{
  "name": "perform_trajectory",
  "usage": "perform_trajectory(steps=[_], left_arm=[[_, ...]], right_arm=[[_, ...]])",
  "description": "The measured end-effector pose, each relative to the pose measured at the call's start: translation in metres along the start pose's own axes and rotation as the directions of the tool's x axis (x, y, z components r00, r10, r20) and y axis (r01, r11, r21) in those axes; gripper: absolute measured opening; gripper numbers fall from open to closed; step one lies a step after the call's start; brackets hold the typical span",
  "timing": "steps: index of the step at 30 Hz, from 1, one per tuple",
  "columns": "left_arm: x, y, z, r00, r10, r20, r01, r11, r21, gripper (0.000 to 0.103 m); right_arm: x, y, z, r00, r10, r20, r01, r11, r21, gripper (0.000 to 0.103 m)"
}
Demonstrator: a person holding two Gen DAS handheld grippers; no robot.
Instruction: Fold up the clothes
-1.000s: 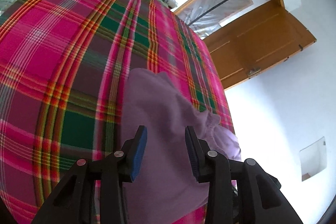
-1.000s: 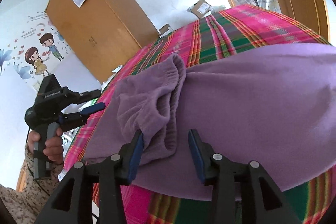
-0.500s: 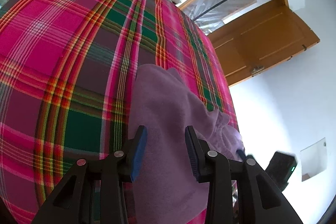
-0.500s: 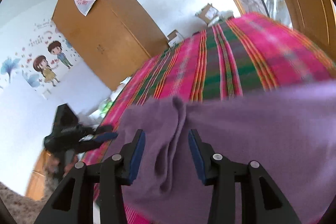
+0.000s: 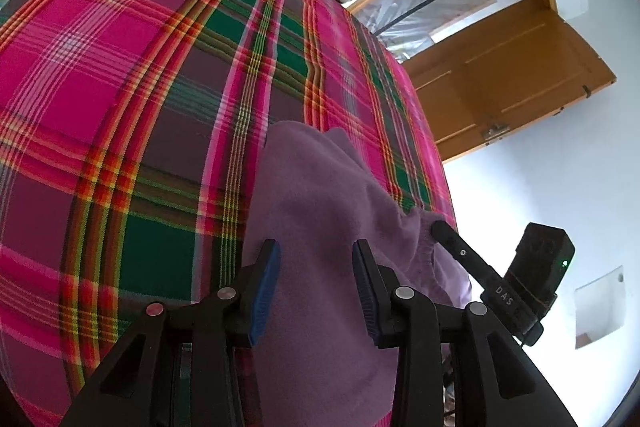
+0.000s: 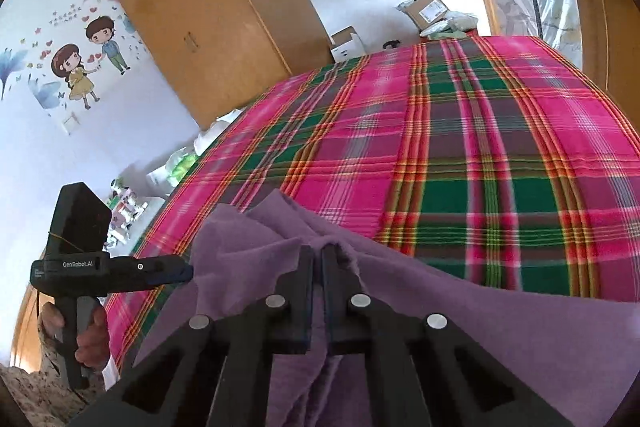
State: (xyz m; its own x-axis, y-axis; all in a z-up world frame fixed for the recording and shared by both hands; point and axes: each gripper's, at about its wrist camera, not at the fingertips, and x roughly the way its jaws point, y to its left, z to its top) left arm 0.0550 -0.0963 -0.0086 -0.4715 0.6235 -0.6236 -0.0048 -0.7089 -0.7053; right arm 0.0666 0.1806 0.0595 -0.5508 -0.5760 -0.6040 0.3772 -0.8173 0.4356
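— Purple garment (image 6: 460,339)? Spread on plaid bedspread (image 6: 460,131), toward six o'clock.
— Right gripper (image 6: 318,255)? Pinched tight on a raised fold.
— Left gripper (image 5: 316,259)? Half apart above cloth, gripping nothing.

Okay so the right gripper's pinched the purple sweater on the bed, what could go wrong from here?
The right gripper pinches only a small bunched ridge of the purple sweater, so it may slip out when lifted. The left gripper is open above the cloth, so that side could drag and crumple on the plaid bedspread.
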Motion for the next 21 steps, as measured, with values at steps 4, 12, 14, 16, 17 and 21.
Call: perform_trajectory(steps=[4, 12, 14, 16, 17, 21], left_arm=[[0.000, 0.003, 0.001, 1.000, -0.004, -0.010, 0.004, 1.000, 0.005, 0.039], [-0.011, 0.004, -0.005, 1.000, -0.005, 0.000, 0.005, 1.000, 0.000, 0.039], [-0.007, 0.002, -0.001, 1.000, -0.008, 0.006, 0.008, 1.000, -0.002, 0.039], [-0.007, 0.003, -0.001, 1.000, -0.007, 0.007, 0.007, 1.000, -0.004, 0.039], [-0.008, 0.003, -0.001, 1.000, -0.008, 0.007, 0.008, 1.000, -0.004, 0.039], [-0.009, 0.001, -0.005, 1.000, -0.006, 0.006, 0.006, 1.000, -0.003, 0.039]], right_arm=[[0.000, -0.019, -0.004, 1.000, -0.022, -0.005, 0.023, 0.996, 0.088, 0.004], [-0.018, -0.036, -0.017, 1.000, -0.007, -0.003, 0.007, 0.981, 0.194, 0.024], [-0.028, -0.036, -0.024, 1.000, 0.026, -0.006, -0.024, 0.980, 0.197, 0.032], [-0.035, -0.037, -0.033, 0.997, 0.069, -0.037, -0.060, 0.977, 0.207, 0.040], [-0.037, -0.038, -0.038, 0.994, 0.093, -0.053, -0.079, 0.973, 0.215, 0.043], [-0.035, -0.040, -0.050, 0.977, 0.183, -0.109, -0.149, 0.953, 0.263, 0.051]])
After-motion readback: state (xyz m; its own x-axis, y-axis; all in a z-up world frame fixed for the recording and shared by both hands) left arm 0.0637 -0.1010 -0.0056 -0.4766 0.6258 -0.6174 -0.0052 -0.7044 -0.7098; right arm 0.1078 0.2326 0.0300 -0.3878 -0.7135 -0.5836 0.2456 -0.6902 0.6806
